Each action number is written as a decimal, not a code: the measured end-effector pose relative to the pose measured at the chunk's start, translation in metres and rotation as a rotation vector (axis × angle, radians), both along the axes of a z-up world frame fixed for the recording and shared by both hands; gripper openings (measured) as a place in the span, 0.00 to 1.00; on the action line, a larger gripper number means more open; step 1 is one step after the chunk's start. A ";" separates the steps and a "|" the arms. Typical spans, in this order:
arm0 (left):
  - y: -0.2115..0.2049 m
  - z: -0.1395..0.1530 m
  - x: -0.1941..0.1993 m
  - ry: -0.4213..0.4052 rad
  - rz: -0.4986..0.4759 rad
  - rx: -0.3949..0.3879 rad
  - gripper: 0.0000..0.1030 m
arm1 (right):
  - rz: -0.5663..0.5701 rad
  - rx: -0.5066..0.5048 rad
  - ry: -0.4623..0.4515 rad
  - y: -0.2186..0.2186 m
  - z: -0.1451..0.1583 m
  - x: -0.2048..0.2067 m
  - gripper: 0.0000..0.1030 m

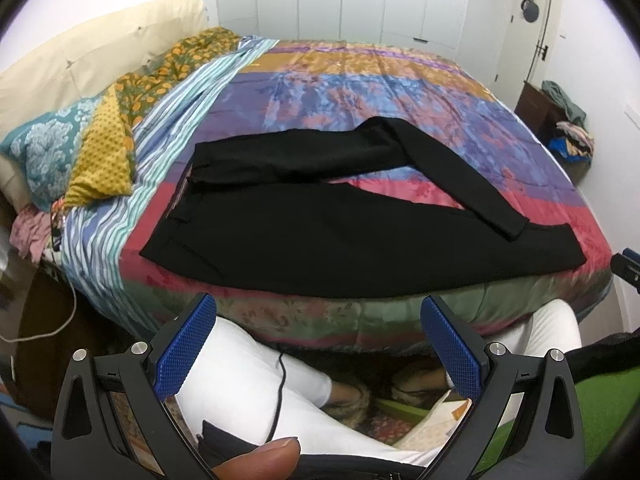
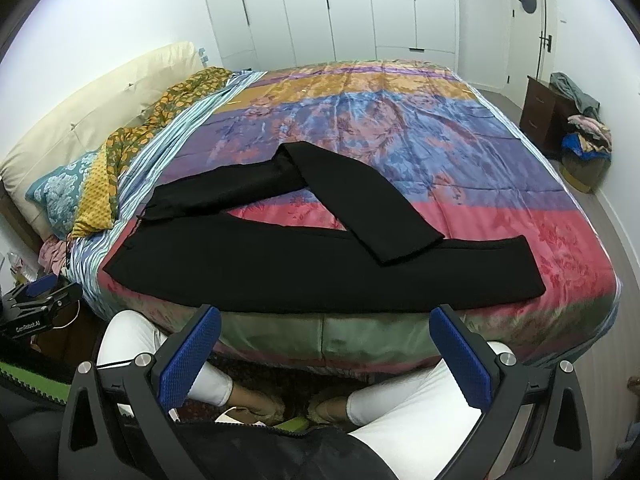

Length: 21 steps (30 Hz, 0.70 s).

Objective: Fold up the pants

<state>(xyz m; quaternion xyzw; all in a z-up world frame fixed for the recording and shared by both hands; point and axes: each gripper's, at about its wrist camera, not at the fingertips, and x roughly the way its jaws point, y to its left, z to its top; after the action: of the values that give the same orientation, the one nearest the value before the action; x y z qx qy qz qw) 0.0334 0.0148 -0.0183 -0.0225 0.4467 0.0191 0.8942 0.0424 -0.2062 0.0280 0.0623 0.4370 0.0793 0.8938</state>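
On the near half of the bed (image 1: 400,64) I see the black pants (image 1: 304,236) spread flat on the quilt, waist to the left. The near leg runs straight along the bed's near edge; the far leg bends back so its cuff lies across the near one. Pillows (image 1: 60,152) are heaped at the left end, a white wardrobe (image 2: 352,4) stands beyond. My left claw (image 1: 318,348) and right claw (image 2: 326,356) both hang released, gaping wide and empty, short of the mattress over the person's white-clad knees (image 1: 248,372), well apart from the pants.
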 end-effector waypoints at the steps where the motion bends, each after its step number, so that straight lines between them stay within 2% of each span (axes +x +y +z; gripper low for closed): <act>1: 0.000 -0.002 0.001 0.007 0.002 -0.001 0.99 | 0.003 0.000 0.005 0.001 -0.001 0.001 1.00; 9: -0.006 -0.002 0.003 -0.014 -0.012 0.024 0.99 | -0.024 -0.025 -0.015 0.000 0.008 0.004 1.00; 21: -0.007 -0.002 0.002 -0.012 0.000 0.024 0.99 | -0.024 -0.020 0.002 -0.002 0.001 0.007 1.00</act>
<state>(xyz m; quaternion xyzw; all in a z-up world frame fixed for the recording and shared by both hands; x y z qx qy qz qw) 0.0357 0.0081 -0.0203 -0.0121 0.4412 0.0244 0.8970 0.0493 -0.2079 0.0292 0.0586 0.4379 0.0643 0.8948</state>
